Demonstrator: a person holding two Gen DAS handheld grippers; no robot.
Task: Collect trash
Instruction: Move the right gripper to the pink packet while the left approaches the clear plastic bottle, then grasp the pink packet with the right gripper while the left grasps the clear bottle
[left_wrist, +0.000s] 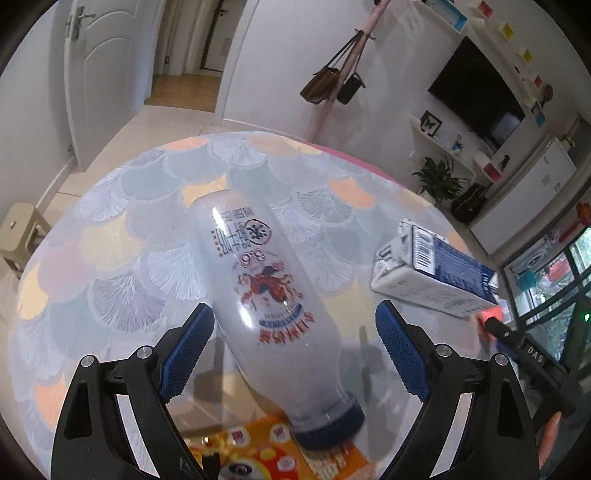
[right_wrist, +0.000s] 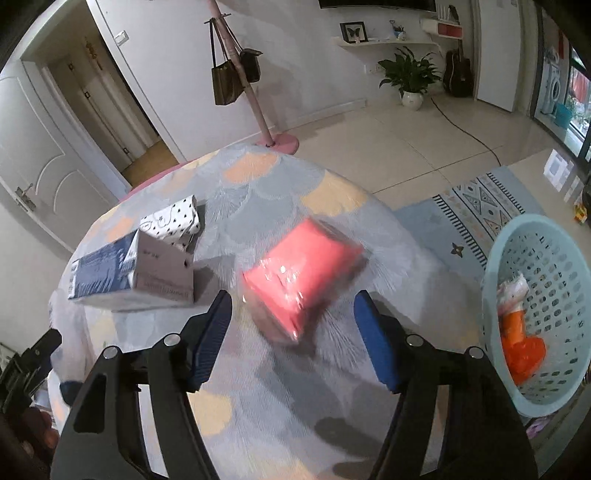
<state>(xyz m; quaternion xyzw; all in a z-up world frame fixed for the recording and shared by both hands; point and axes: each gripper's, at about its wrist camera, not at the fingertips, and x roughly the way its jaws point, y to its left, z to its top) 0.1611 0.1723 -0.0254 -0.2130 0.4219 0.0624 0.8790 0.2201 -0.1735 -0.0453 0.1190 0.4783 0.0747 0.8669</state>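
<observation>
A frosted plastic bottle (left_wrist: 273, 295) with a blue cap lies on the round patterned table (left_wrist: 110, 236), cap toward me. My left gripper (left_wrist: 295, 332) is open, its blue pads either side of the bottle's lower body, not touching. A blue-and-white carton (left_wrist: 436, 273) lies to the right; it also shows in the right wrist view (right_wrist: 129, 273). My right gripper (right_wrist: 291, 339) is open just before a blurred red packet (right_wrist: 299, 273) on the table. A light-blue basket (right_wrist: 539, 306) at the right holds orange trash (right_wrist: 521, 343).
An orange printed wrapper (left_wrist: 258, 446) lies under the bottle's cap. A white dotted tissue pack (right_wrist: 173, 219) lies behind the carton. A pink coat stand (right_wrist: 255, 92) with bags, a potted plant (right_wrist: 410, 79) and a patterned rug (right_wrist: 480, 206) are on the floor beyond.
</observation>
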